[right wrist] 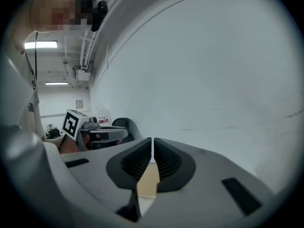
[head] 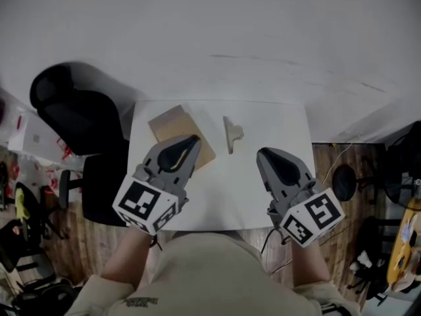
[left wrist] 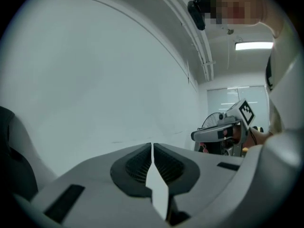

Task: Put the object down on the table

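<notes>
The person wears a pale beige short-sleeved top with a small dark print low on its left side. Each hand carries a grey moulded plastic tool, the left gripper and the right gripper. Both have black ribbed pads inside the jaws. A white cube with black square markers caps the left one, and a matching second cube caps the right. A thin dark cord hangs at the left wrist.

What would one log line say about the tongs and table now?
left tongs: shut, empty | right tongs: shut, empty | cardboard piece and beige piece: lying apart on white table
</notes>
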A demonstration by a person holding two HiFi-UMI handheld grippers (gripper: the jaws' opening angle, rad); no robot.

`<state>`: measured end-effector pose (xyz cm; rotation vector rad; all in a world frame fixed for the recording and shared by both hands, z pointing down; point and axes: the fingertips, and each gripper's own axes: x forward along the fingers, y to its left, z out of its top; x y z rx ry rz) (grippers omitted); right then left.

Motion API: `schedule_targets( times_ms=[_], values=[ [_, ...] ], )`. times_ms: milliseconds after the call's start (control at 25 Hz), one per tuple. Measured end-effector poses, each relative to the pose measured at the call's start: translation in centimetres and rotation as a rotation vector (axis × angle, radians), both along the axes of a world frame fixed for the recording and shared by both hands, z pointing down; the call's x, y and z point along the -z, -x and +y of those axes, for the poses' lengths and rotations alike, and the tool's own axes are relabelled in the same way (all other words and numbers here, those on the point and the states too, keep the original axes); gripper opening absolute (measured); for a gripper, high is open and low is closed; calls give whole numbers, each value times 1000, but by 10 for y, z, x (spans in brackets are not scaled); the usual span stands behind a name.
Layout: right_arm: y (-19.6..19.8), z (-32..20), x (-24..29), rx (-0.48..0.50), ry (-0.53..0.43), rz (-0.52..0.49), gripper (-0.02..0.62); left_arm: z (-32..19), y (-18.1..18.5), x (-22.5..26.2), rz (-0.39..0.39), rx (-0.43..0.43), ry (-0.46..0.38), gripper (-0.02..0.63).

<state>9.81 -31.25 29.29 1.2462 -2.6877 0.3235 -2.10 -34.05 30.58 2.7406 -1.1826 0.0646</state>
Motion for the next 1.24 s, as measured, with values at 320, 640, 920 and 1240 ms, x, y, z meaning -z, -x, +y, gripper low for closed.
schedule_targets(
  times_ms=[320,640,920,1240],
  values=[
    [-2,37,29,6,-103,-9,23,30,3,25,-56,-10,-84,32],
    [1,44,10,-1,-84,33,23,54,10,0,-111,5,-19,32],
    [5,44,-22,3,-6,85,23,61,24,-27,-123,27,36,32],
    [10,41,-32,10,15,114,23,61,41,-29,-119,61,65,32]
  ],
)
